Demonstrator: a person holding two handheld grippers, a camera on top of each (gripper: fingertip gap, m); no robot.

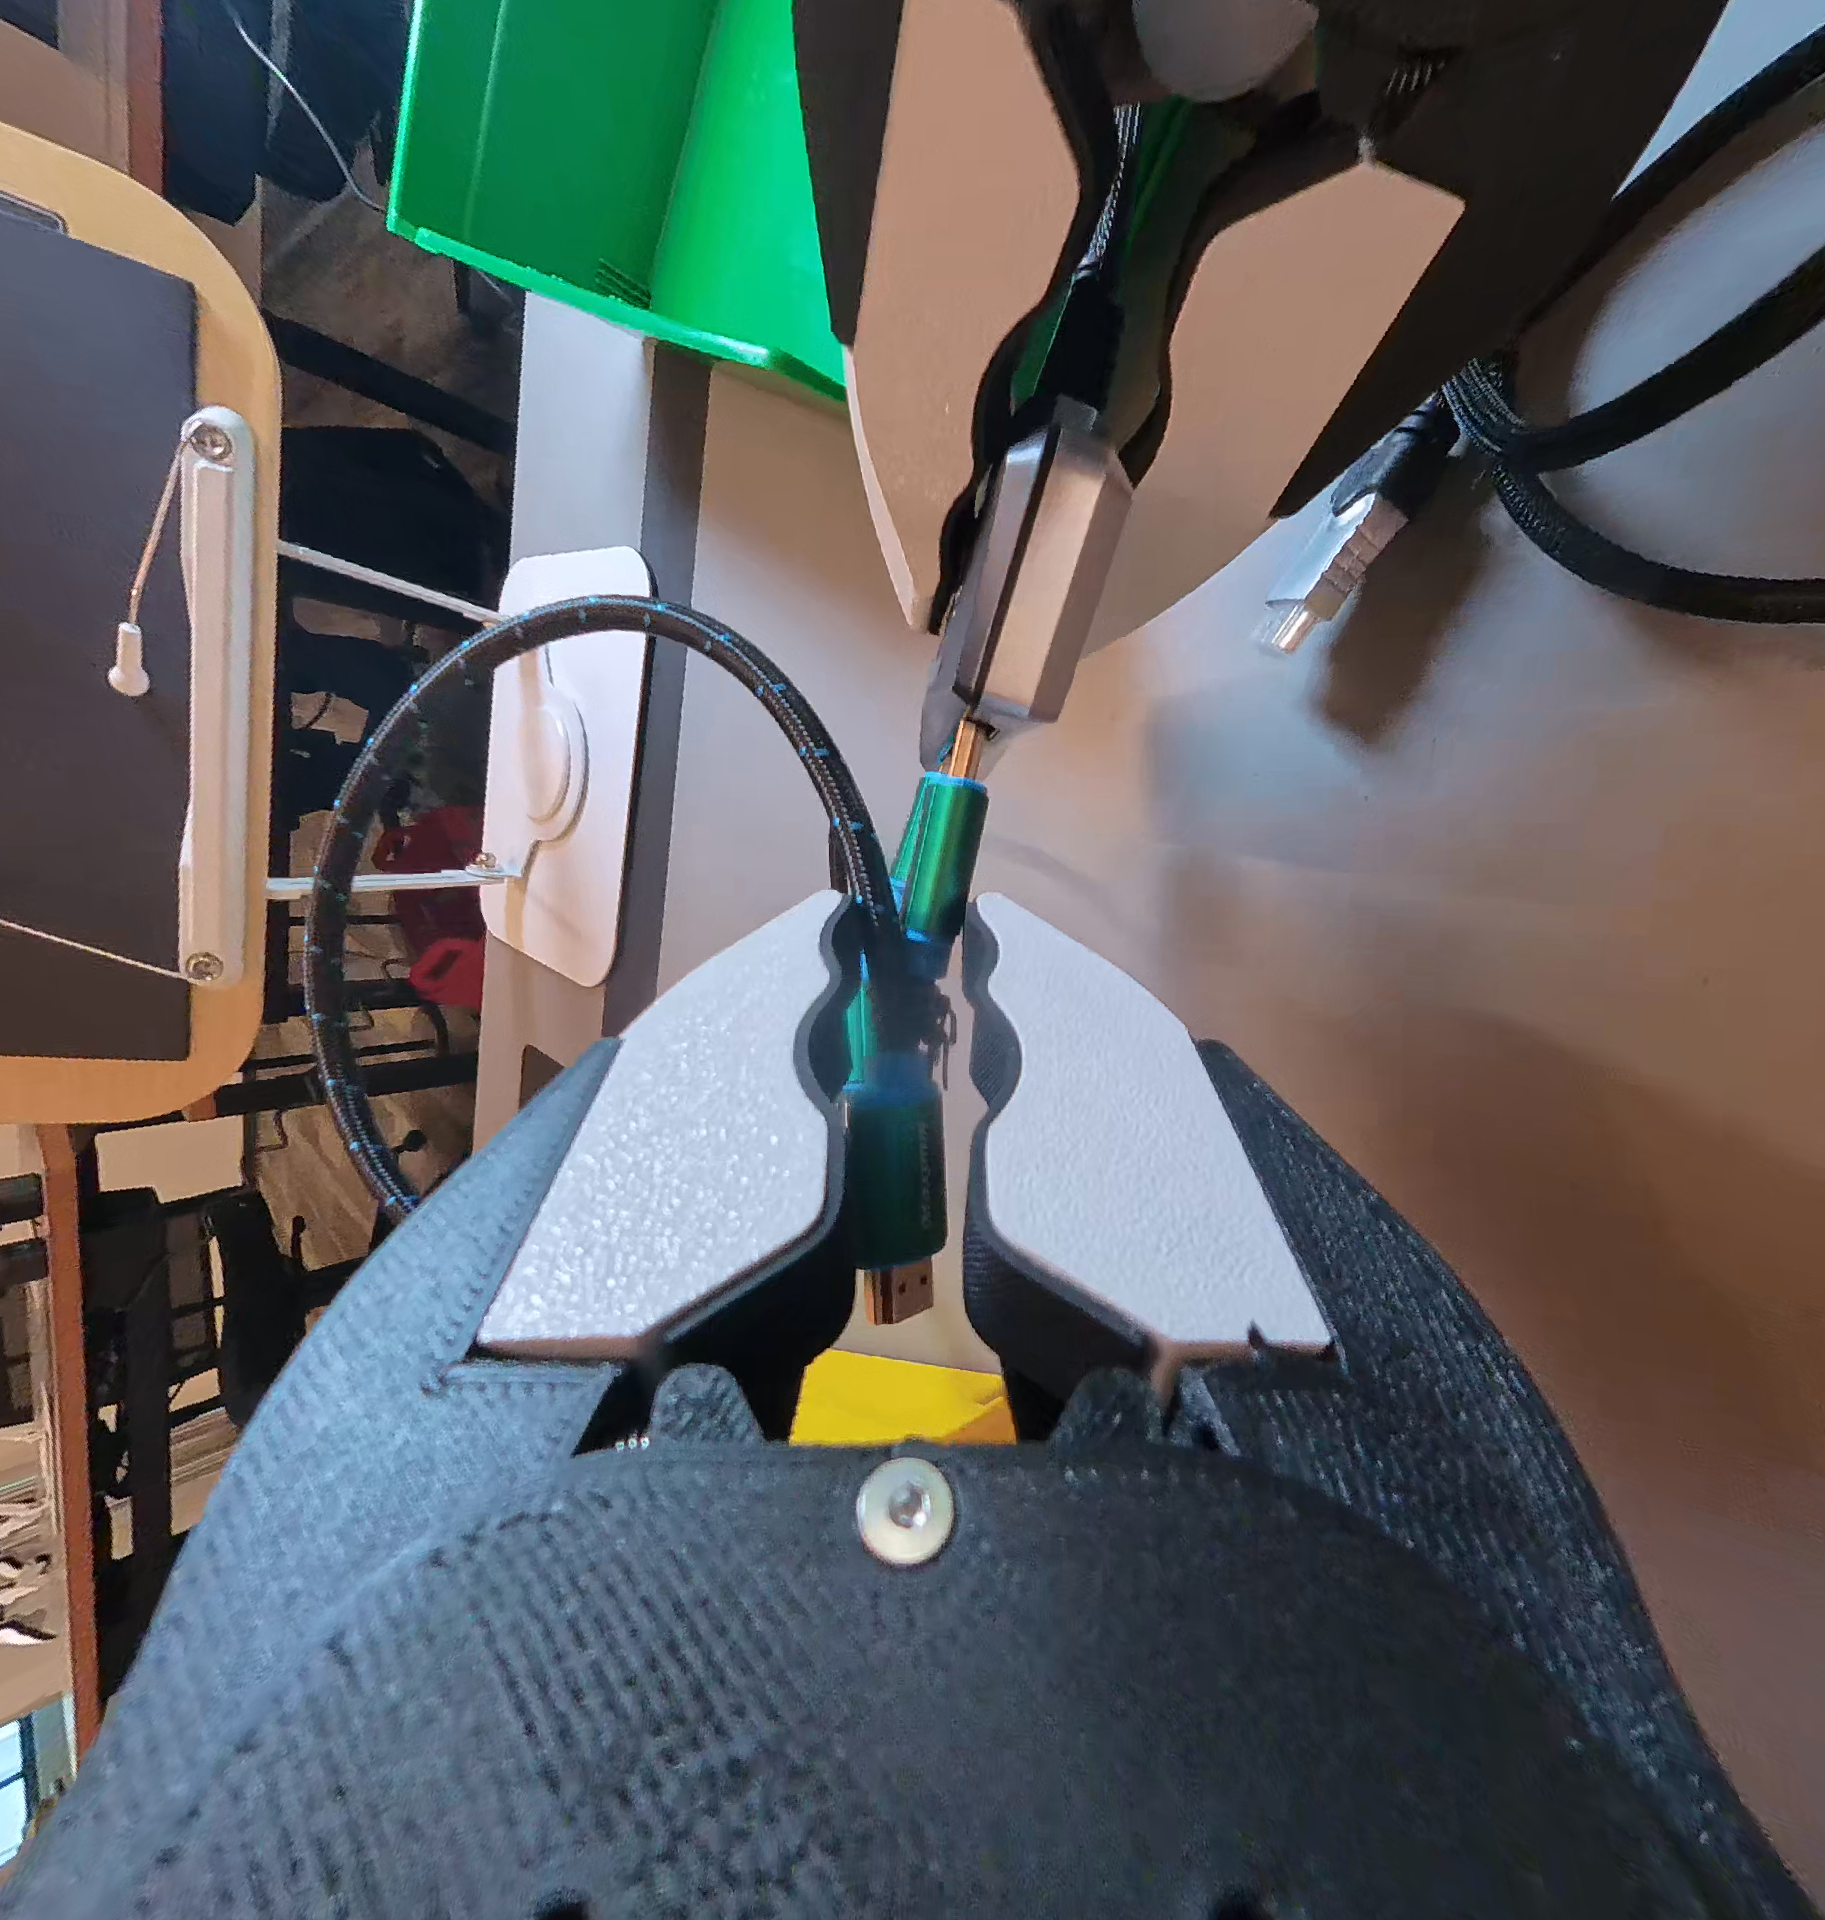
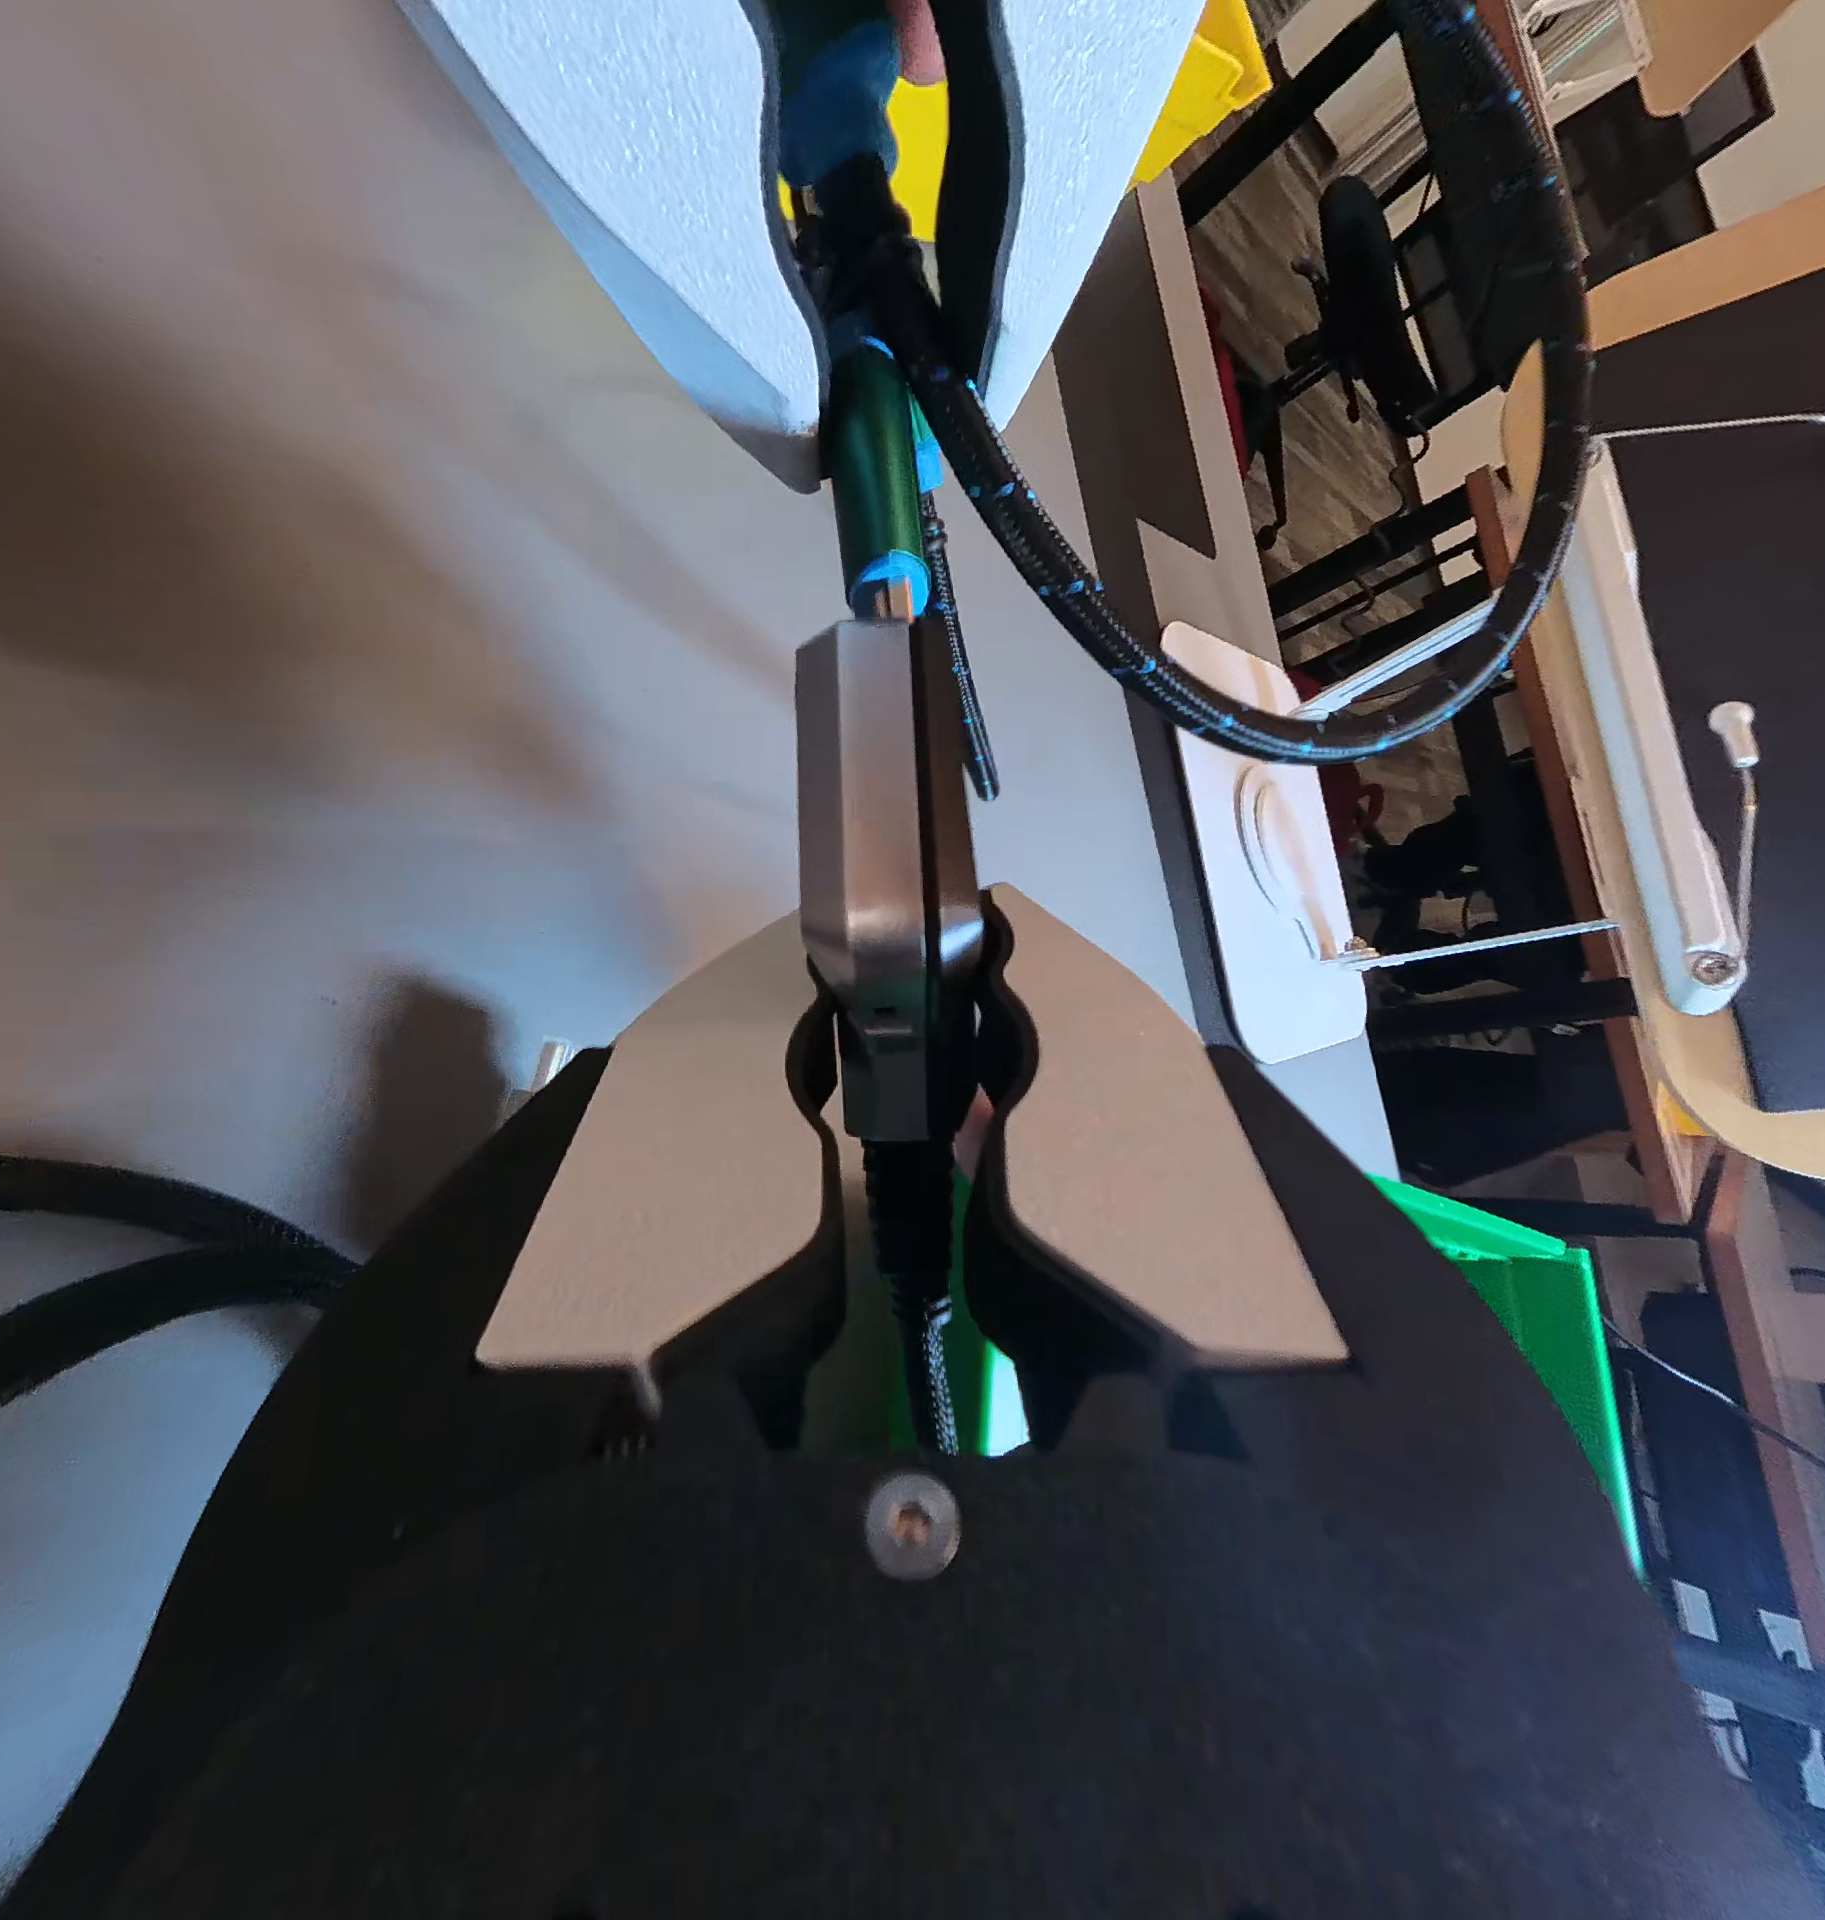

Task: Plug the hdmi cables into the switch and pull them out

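Both grippers are up off the grey table and meeting nose to nose. The right gripper is clamped on the grey HDMI switch, its own black lead trailing back between the fingers. The left gripper is closed on the green HDMI plug, with the braided cable looping out to the side and its second green plug tucked between the fingers. The plug's metal tip sits right at the switch's port, a sliver of metal showing, so I judge this to be mid-insertion or mid-pull; I can't tell which. Either way, the next move must run straight along the port's axis, without twisting.
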